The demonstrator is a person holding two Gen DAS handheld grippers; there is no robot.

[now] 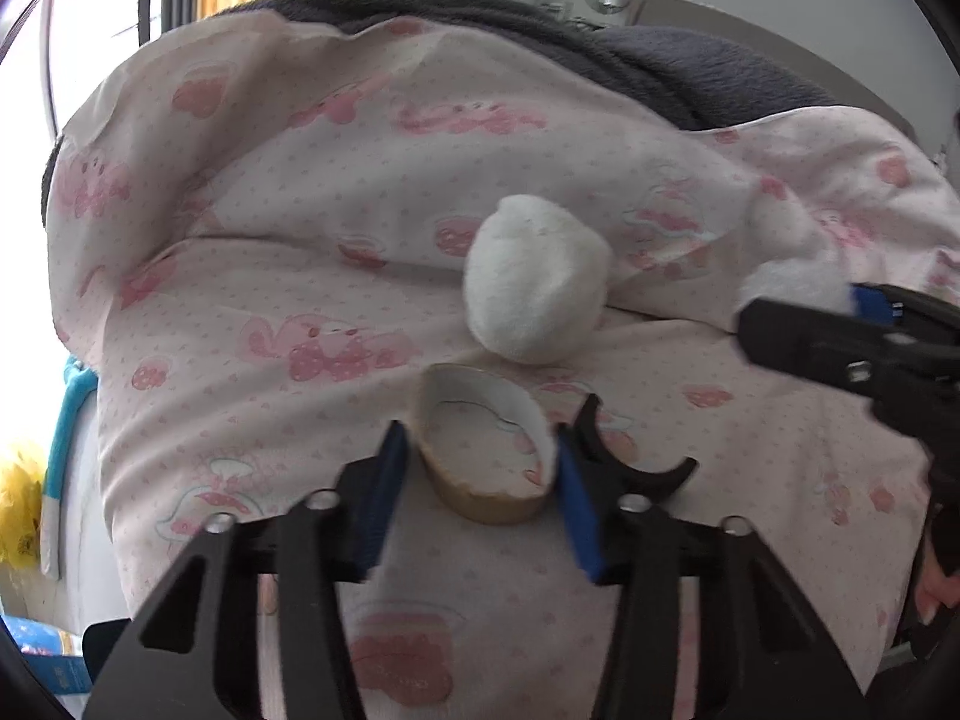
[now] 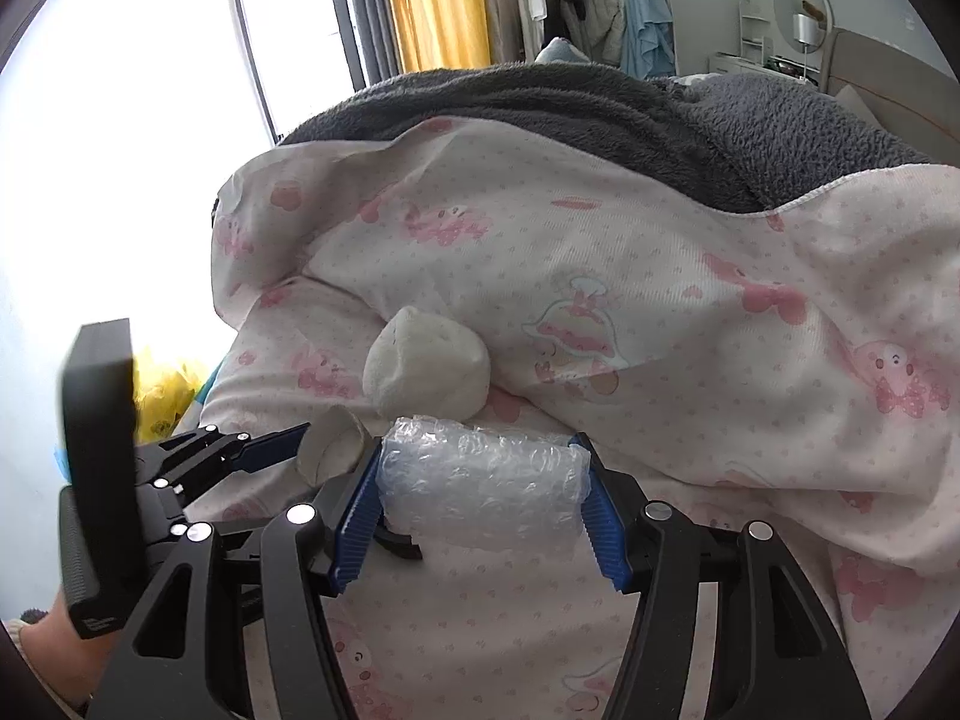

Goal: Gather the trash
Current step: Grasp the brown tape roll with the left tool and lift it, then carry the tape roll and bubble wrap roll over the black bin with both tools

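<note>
A squashed cardboard tube [image 1: 480, 462], brown outside and white within, sits clamped between the blue pads of the left gripper [image 1: 480, 480], its open end facing the wrist camera and its sides pressed into an oval by the closed jaws; it lies low over the near part of a pink cartoon-print quilt [image 1: 270, 228]. Just beyond it on the quilt, toward the middle of the bed, rests a white crumpled wad [image 1: 537, 279], rounded and soft-looking, apart from the tube. The right gripper [image 2: 483, 492] is closed on a roll of clear bubble wrap [image 2: 483, 489], which spans the gap from one blue pad to the other and hangs just above the quilt. In the right wrist view the left gripper enters from the left edge with the tube at its tip, just beside the bubble wrap and below the white wad. A grey fleece blanket [image 2: 750, 126] lies along the far edge of the quilt. Past the bed's left side a yellow bag [image 2: 159, 390] shows against the bright window, with a yellow curtain [image 2: 432, 0] farther back.
</note>
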